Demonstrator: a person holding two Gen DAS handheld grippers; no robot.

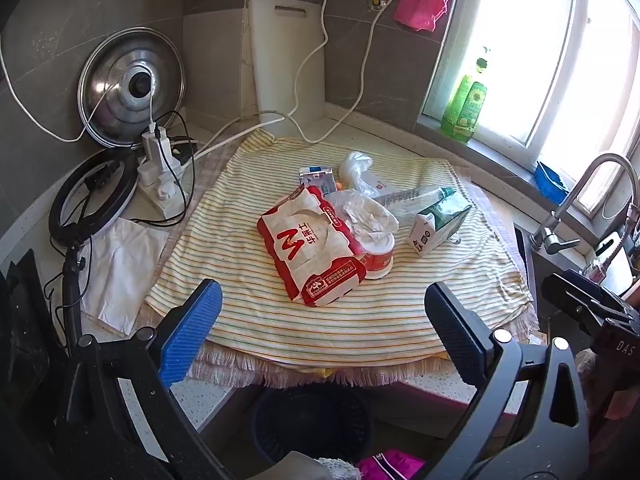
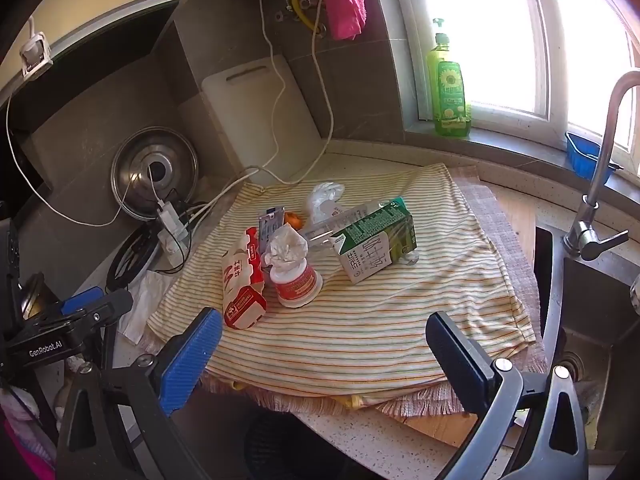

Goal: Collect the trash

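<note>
A pile of trash lies on a striped cloth on the counter. It holds a red-and-white paper bag, a red-and-white cup stuffed with crumpled plastic, a green-and-white carton, a clear plastic bottle, a small blue-and-white carton and a clear plastic bag. My left gripper and right gripper are both open and empty, held at the cloth's near edge, apart from the pile.
A dark bin stands below the counter edge. A power strip with cables, a pot lid, a ring light and a paper sheet lie left. A sink and tap are right. A soap bottle stands on the sill.
</note>
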